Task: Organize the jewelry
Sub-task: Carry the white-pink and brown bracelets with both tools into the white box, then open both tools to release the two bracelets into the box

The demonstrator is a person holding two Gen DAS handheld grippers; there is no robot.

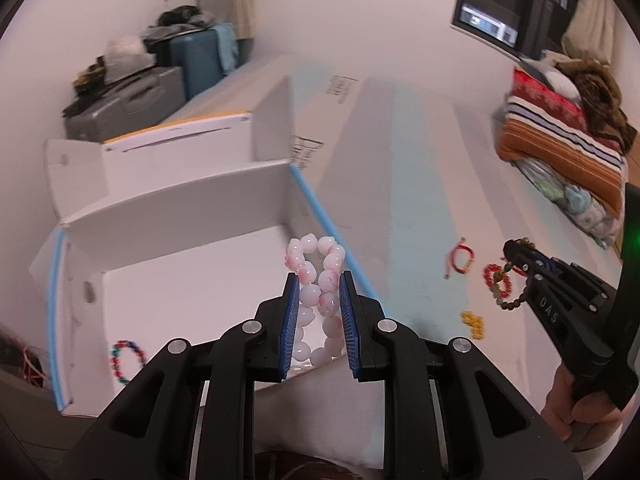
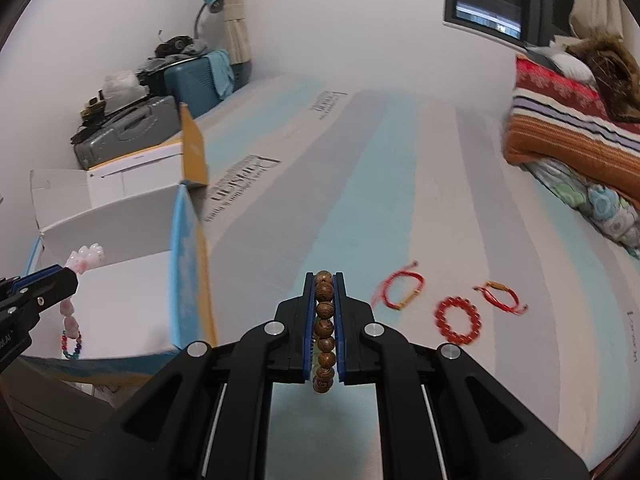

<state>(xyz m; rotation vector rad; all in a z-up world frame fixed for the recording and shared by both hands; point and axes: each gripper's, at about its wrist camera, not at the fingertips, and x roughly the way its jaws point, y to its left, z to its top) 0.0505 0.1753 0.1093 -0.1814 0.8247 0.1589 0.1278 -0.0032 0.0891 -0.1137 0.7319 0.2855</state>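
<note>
- Clearly, we see our left hand-held gripper (image 1: 319,280) clamped on a pink-and-white bracelet of chunky glossy beads (image 1: 318,276), which hangs above the white cardboard box with blue taped edges (image 1: 192,208).
- We find our right hand-held gripper (image 2: 324,280) squeezed tight on a bracelet of round brown wooden beads (image 2: 324,330), the beads stacked in a line between its blue pads.
- We spot a small multicoloured bead bracelet (image 1: 126,362) lying on the box floor.
- We count a red cord bracelet with a gold tube (image 2: 400,290), a red bead bracelet (image 2: 458,320) and a second red cord bracelet (image 2: 502,296) lying apart from one another on the pale blue-and-grey striped mattress (image 2: 360,168), beside the box.
- We note folded striped blankets (image 2: 568,128) at the right, grey and teal suitcases (image 2: 160,104) against the white wall, and a dark window (image 2: 500,0).
</note>
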